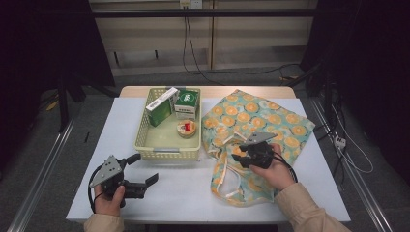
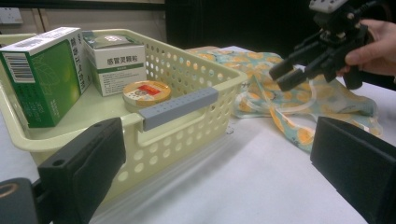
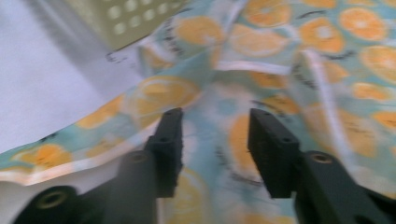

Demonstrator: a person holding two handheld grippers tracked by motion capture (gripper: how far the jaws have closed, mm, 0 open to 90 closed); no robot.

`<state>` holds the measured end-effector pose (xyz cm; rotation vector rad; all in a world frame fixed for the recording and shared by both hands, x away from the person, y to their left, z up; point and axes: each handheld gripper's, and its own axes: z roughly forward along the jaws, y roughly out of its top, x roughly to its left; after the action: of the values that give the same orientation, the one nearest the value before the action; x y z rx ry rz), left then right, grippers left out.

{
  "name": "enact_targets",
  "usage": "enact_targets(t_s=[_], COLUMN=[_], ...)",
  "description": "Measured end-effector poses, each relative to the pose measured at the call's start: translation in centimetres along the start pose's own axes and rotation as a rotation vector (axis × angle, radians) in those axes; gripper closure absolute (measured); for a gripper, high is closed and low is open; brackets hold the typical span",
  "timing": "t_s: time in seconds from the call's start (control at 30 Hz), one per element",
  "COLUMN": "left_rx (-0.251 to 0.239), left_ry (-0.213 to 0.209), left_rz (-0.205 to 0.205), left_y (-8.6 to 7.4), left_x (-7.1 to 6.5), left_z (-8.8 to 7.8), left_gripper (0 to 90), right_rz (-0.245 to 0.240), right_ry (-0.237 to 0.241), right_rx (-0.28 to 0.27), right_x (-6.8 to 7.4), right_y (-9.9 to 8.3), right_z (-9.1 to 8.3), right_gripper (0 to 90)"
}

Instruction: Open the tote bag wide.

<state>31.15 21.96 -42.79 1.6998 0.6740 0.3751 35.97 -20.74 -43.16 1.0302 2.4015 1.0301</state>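
The left gripper waits on the near table edge, jaws spread wide and empty, just in front of the cream basket. The right gripper hovers over the orange-print cloth bag, which lies right of the basket; its jaws stand part-open with nothing pinched between them. To open the bag well, I judge it should clamp one layer at the white-trimmed mouth, then lift. Farther back, the basket holds two medicine boxes and a small round tin.
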Motion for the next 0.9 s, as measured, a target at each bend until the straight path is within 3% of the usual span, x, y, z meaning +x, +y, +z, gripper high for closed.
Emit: enact_targets(t_s=[0.17, 0.33, 0.6, 0.77, 0.9], left_rx=[0.002, 0.003, 0.005, 0.006, 0.004], left_ry=[-0.006, -0.004, -0.005, -0.007, -0.005], left_rz=[0.0, -0.002, 0.001, 0.005, 0.003], left_y=[0.0, 0.0, 0.0, 0.0, 0.0], left_x=[0.0, 0.1, 0.0, 0.0, 0.0], left_z=[0.0, 0.0, 0.0, 0.1, 0.0], left_gripper=[3.2, 3.2, 3.2, 3.2, 3.2], right_rz=[-0.014, -0.035, -0.022, -0.01, 0.002], right_ry=[0.047, 0.05, 0.098, 0.127, 0.118], right_rx=[0.034, 0.058, 0.052, 0.052, 0.054], right_x=[1.0, 1.5, 1.9, 1.8, 1.7], right_y=[-0.4, -0.7, -1.0, -1.0, -1.0], right_z=[1.5, 2.3, 2.2, 2.2, 2.1], right_gripper=[67.9, 71.1, 72.8, 88.6, 90.0])
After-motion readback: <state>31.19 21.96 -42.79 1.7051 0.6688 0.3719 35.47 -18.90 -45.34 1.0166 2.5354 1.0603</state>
